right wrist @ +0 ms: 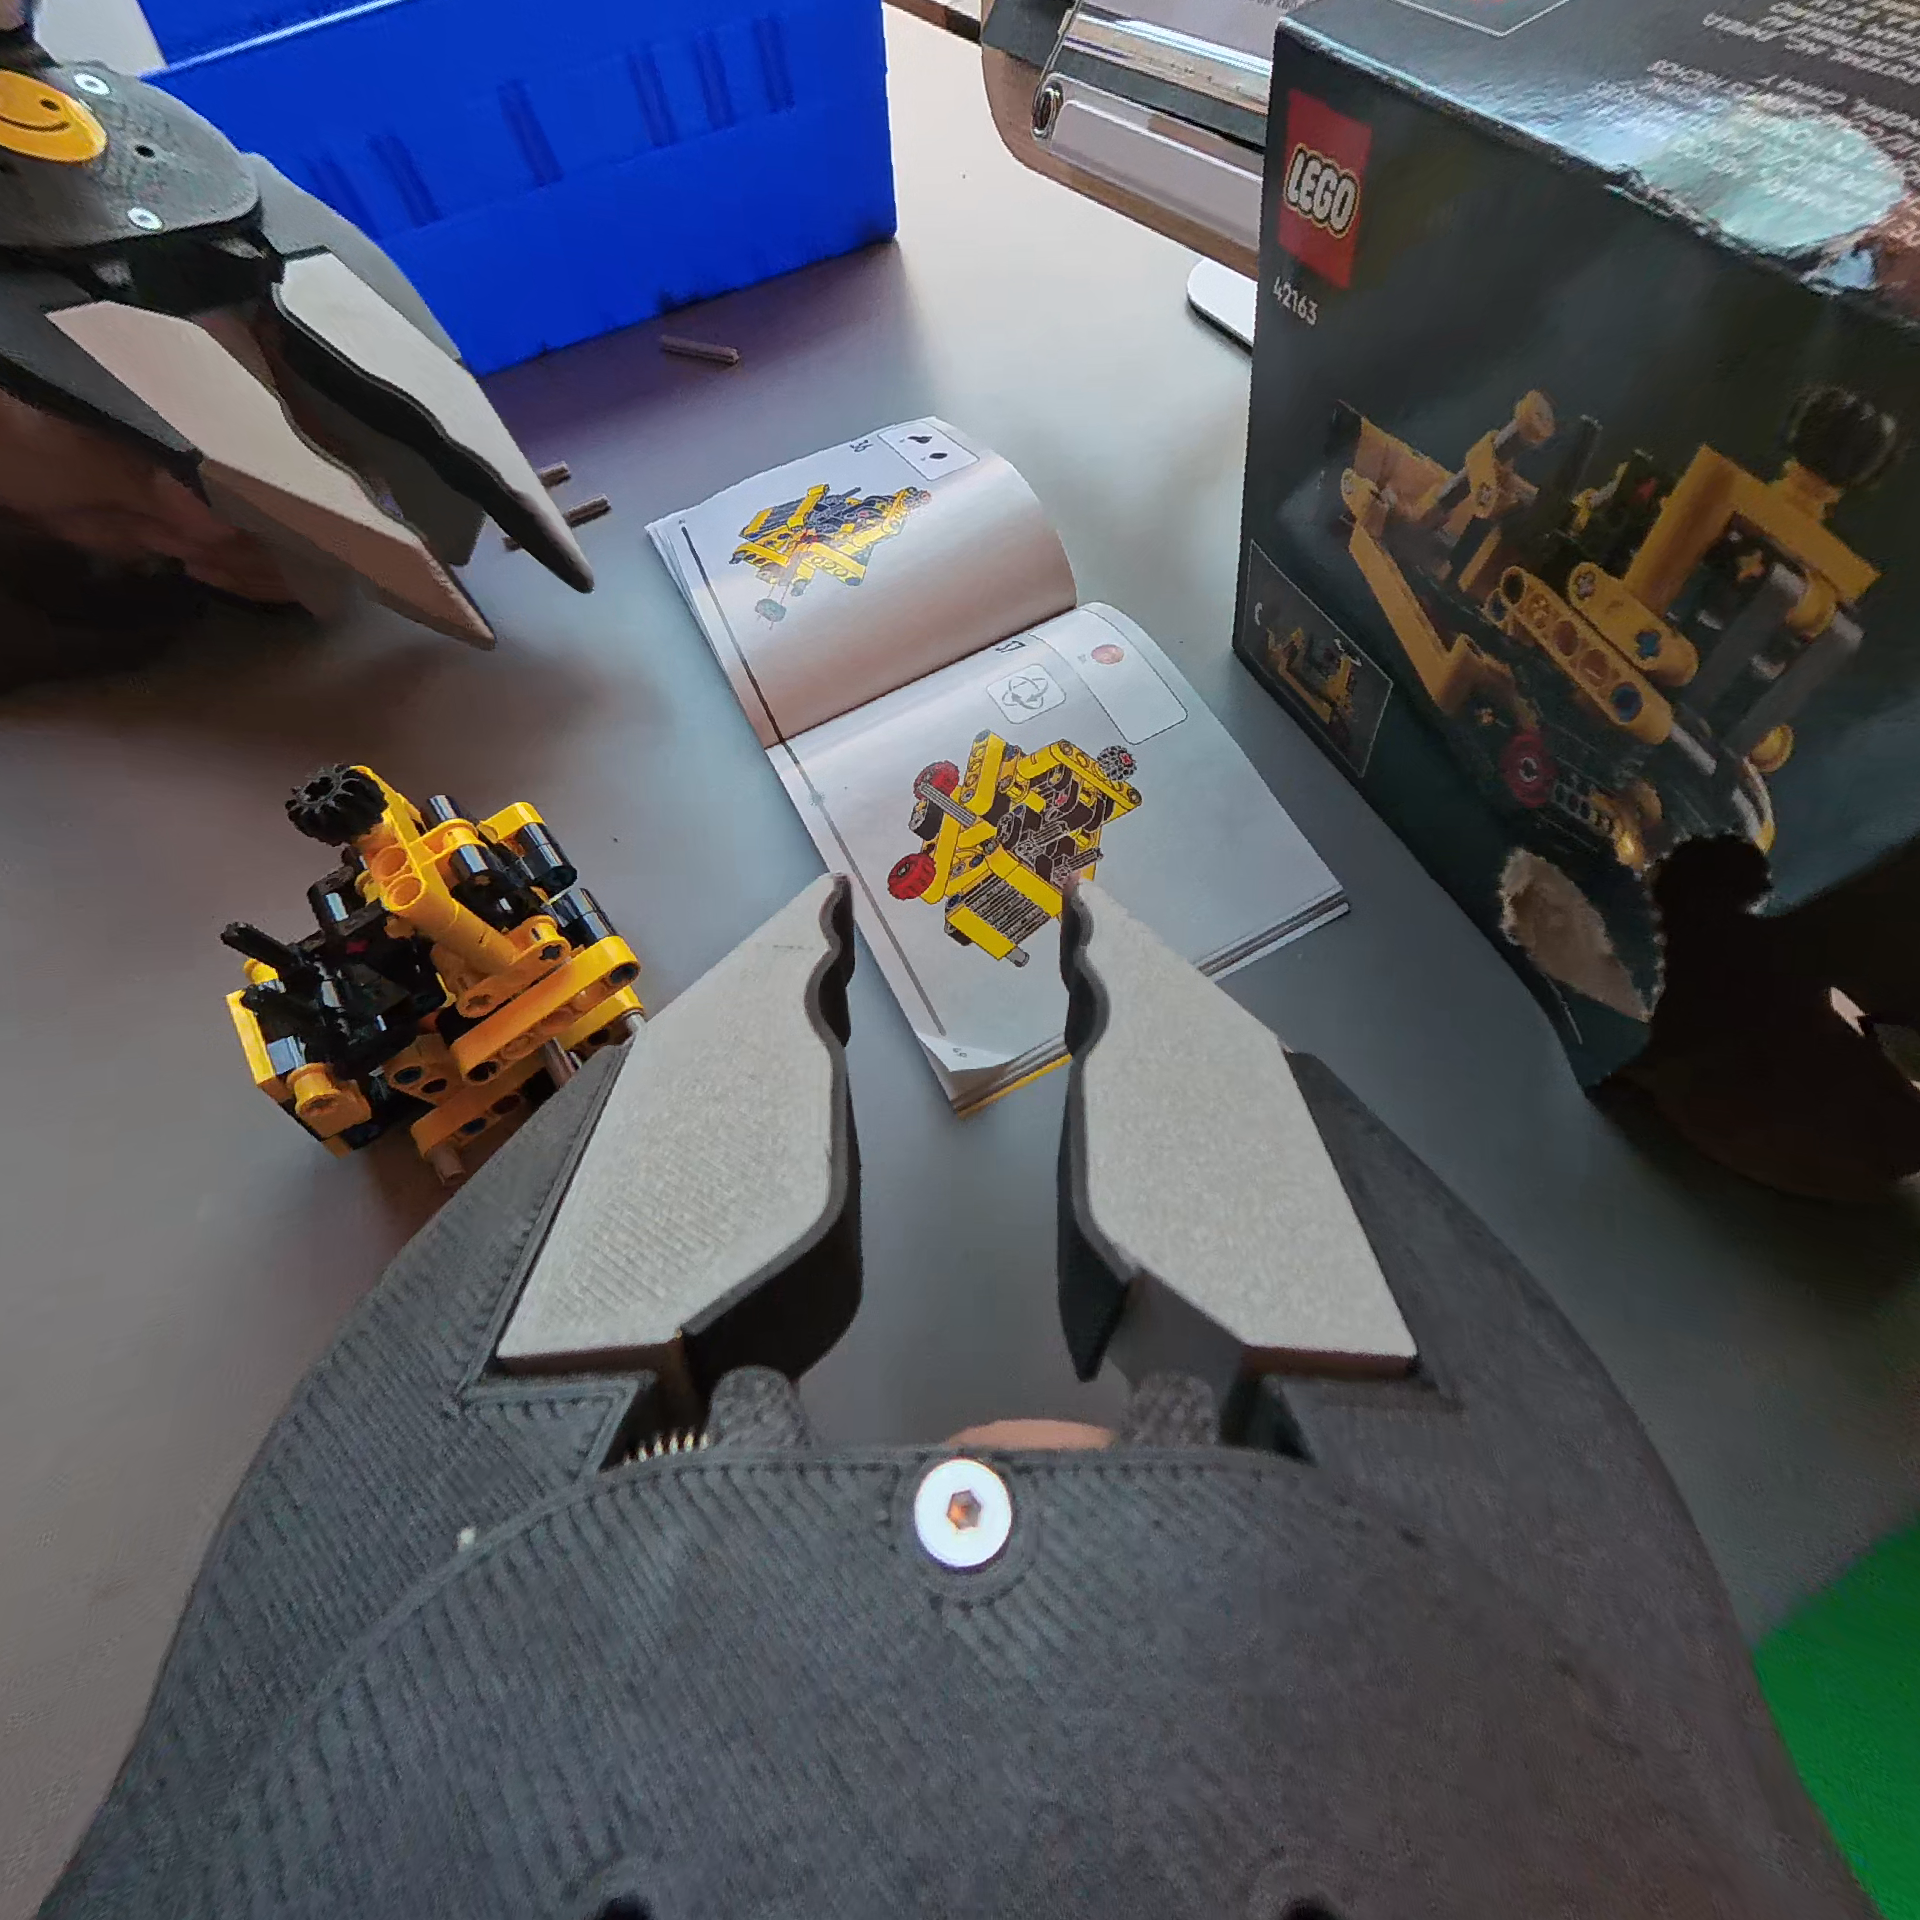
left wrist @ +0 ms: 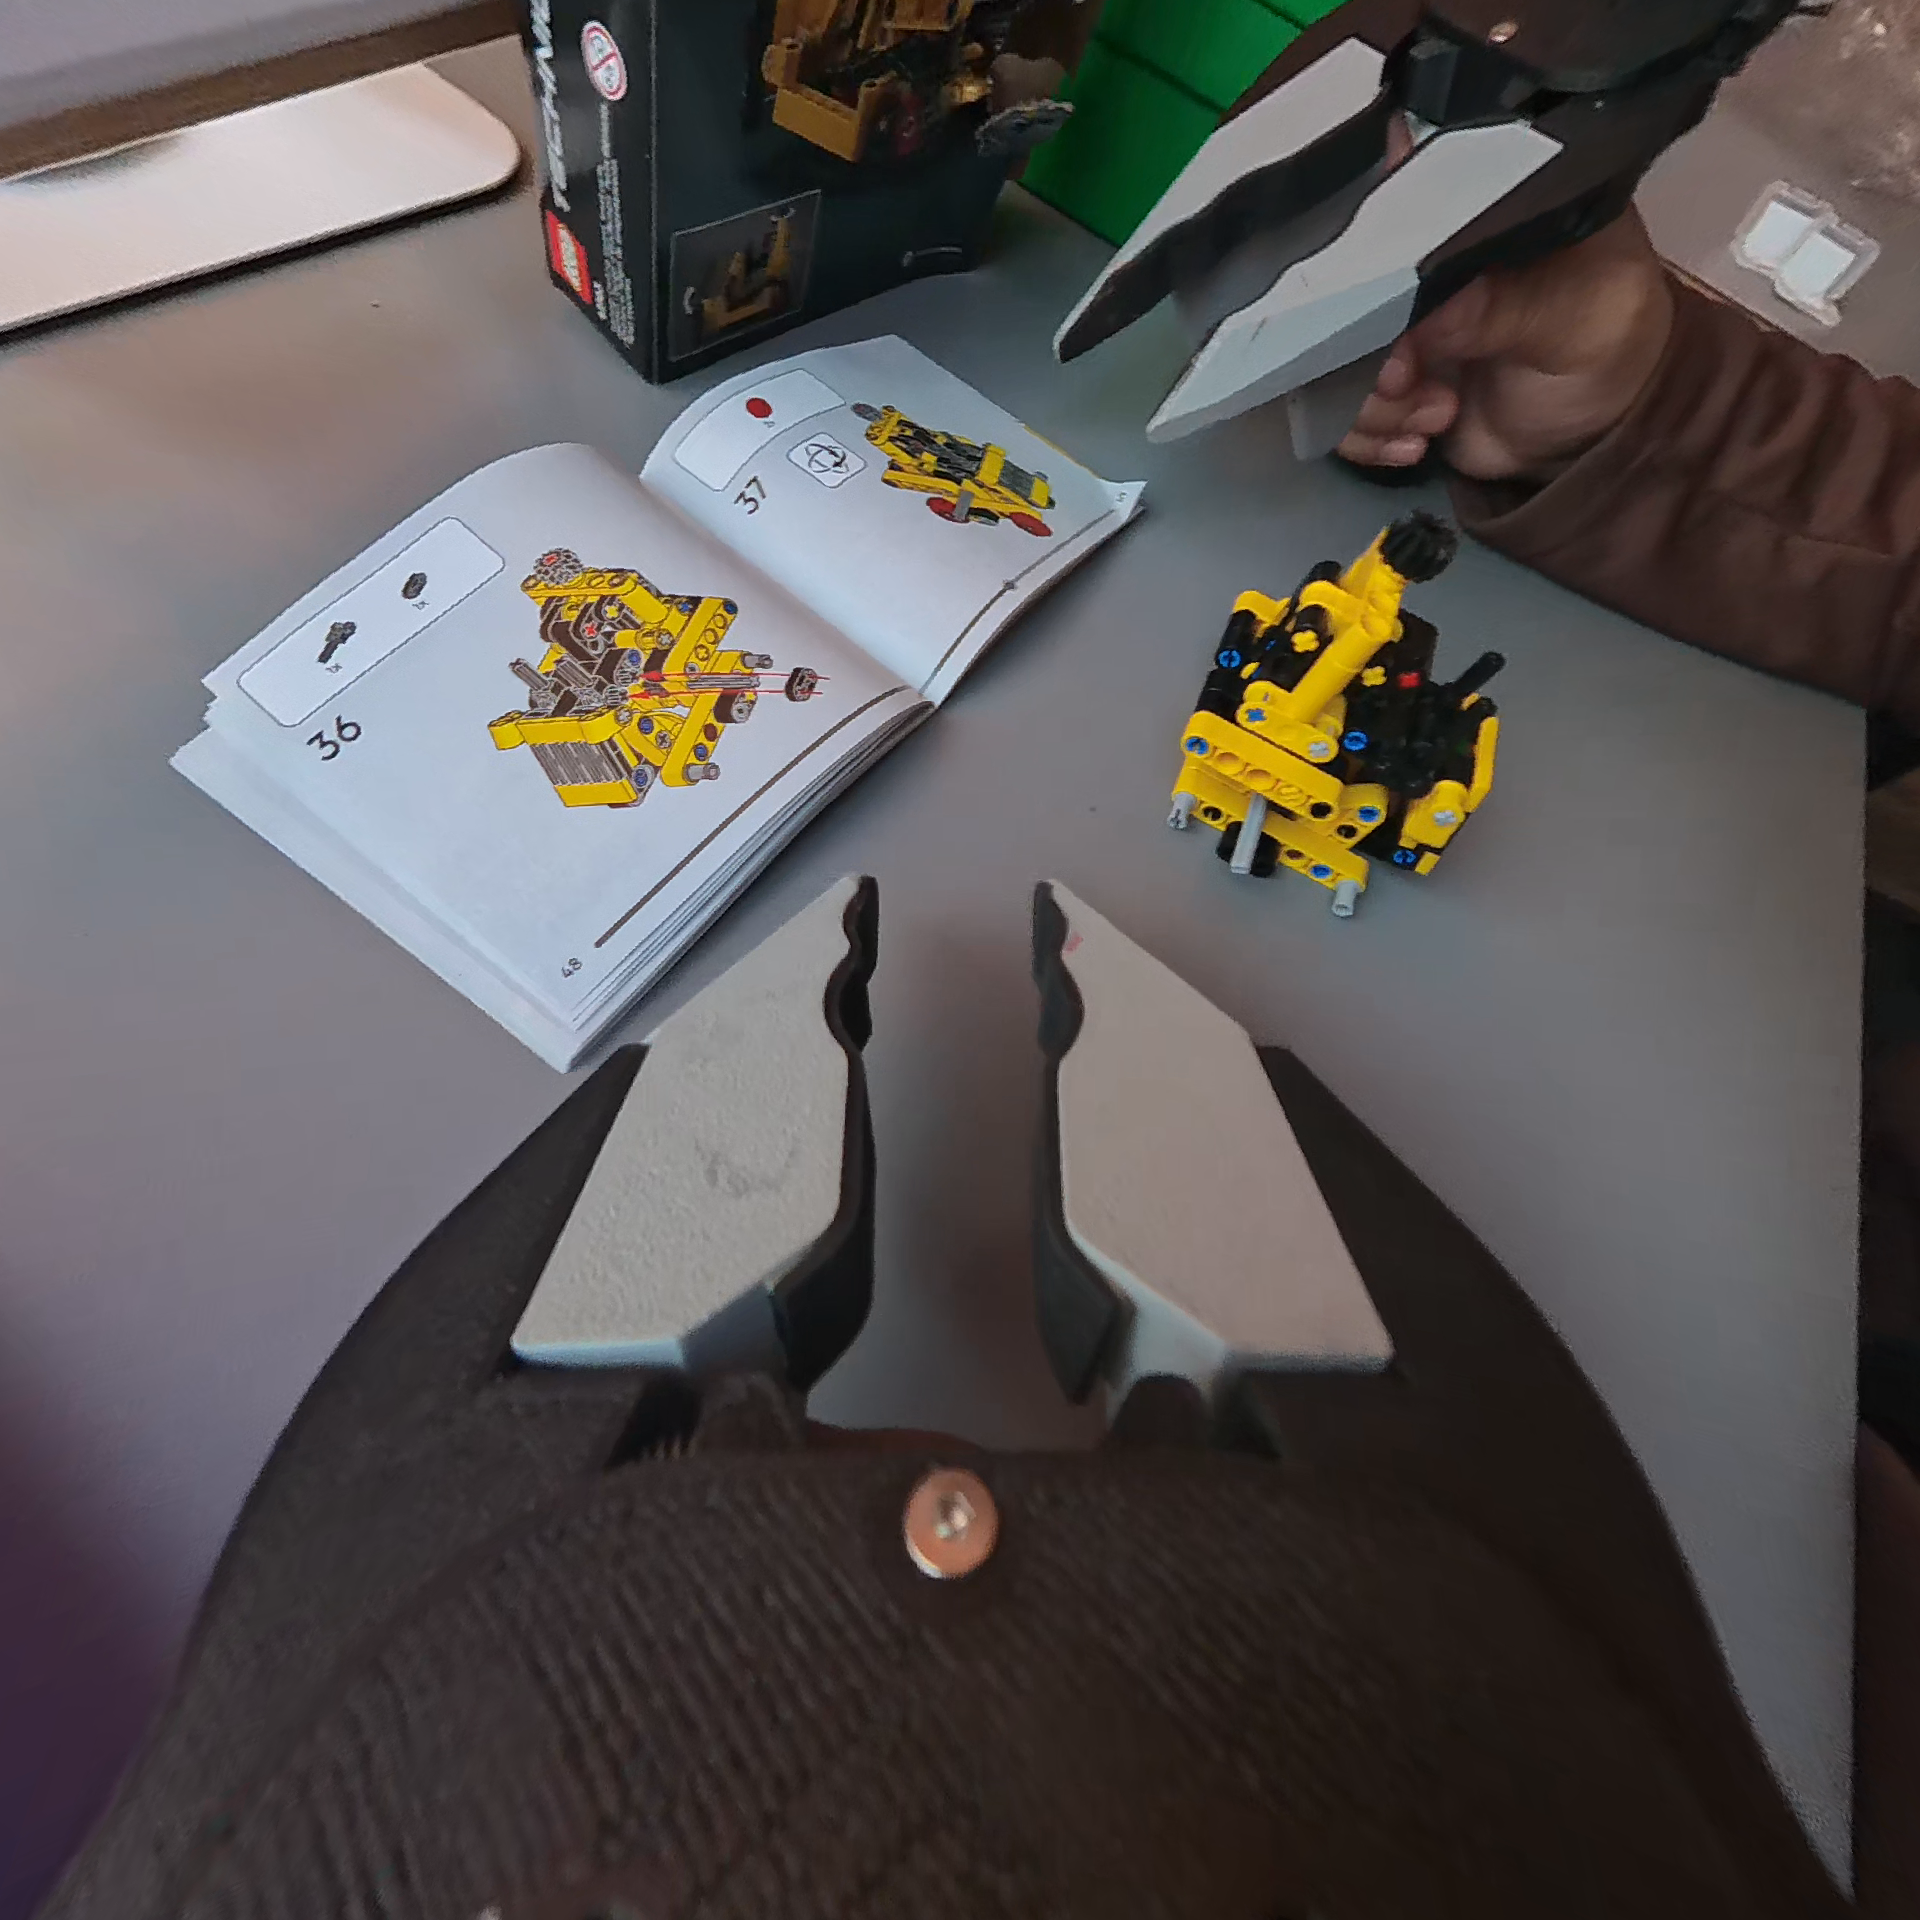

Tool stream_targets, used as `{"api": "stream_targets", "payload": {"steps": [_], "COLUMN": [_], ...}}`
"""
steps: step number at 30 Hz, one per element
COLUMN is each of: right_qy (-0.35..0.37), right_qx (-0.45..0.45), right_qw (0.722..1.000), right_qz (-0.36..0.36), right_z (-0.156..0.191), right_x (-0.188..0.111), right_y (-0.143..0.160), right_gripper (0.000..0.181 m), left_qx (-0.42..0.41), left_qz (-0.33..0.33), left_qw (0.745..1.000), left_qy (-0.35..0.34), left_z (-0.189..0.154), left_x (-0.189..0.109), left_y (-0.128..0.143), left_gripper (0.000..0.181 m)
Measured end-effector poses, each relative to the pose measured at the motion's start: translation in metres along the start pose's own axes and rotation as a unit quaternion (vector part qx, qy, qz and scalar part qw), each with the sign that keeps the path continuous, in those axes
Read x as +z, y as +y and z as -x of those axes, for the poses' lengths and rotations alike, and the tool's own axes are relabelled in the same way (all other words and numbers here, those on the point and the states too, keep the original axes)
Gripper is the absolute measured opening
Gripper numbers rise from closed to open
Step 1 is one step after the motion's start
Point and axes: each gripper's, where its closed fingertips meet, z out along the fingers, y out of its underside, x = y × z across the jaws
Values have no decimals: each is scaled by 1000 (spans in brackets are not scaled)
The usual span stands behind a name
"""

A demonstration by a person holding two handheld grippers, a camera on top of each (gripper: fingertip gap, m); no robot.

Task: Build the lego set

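Note:
A partly built yellow and black lego model [left wrist: 1340,717] stands on the grey table, alone; it also shows in the right wrist view [right wrist: 426,966]. An open instruction booklet [left wrist: 644,686] lies left of it, and it also shows in the right wrist view [right wrist: 987,748]. My left gripper [left wrist: 951,904] is open and empty, hovering above the table in front of the booklet and model. My right gripper [right wrist: 956,904] is open and empty above the booklet's near edge. It shows in the left wrist view [left wrist: 1122,384] held by a hand [left wrist: 1507,384] behind the model.
The dark lego box [left wrist: 769,177] stands behind the booklet, and it also shows in the right wrist view [right wrist: 1579,520]. A blue bin [right wrist: 561,166] stands at the back with small dark pins [right wrist: 701,350] near it. A green block [left wrist: 1143,114] and a monitor foot [left wrist: 239,177] stand further back. Across from one pair of fingers to the other is roughly 15 cm. To reach the green block [left wrist: 1143,114] in a straight line is about 15 cm for my right fingers, about 35 cm for my left.

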Motion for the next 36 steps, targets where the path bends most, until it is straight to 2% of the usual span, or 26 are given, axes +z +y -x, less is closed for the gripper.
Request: {"api": "stream_targets", "payload": {"steps": [5,10,13,17,20,23,25,27,29,31,34,36], "right_qy": [-45,-75,-100,-78,-45,-67,-84,-123,-163,-207,-278,-297], "right_qx": [-16,-71,-77,-67,-46,-41,-63,-88,-104,-109,-86,-83], "right_qw": [999,994,991,994,998,997,994,988,980,971,954,948], "right_qz": [16,44,49,40,19,20,19,31,40,52,77,79], "right_z": [16,35,46,41,29,36,46,62,76,86,100,105], "right_x": [0,4,5,10,17,19,18,14,6,-4,-19,-25], "right_y": [6,14,16,10,-1,-2,-1,6,13,21,31,33], "right_gripper": [39,39,38,33,29,26,24,23,18,13,8,17], "left_qx": [61,125,160,195,179,140,135,173,214,230,198,178], "left_qz": [7,6,9,-23,-40,-71,-44,6,64,84,87,84], "left_qw": [998,990,981,970,976,984,988,984,975,969,976,980], "left_qy": [33,64,112,141,120,83,65,40,-4,-30,-26,-37], "left_z": [-20,-40,-56,-67,-61,-63,-78,-90,-87,-80,-70,-56], "left_x": [2,3,1,-6,-4,1,10,23,33,36,33,28], "left_y": [2,4,8,2,-5,-19,-15,-2,11,12,10,11], "left_gripper": [29,35,38,42,52,65,86,90,102,100,99,95]}}
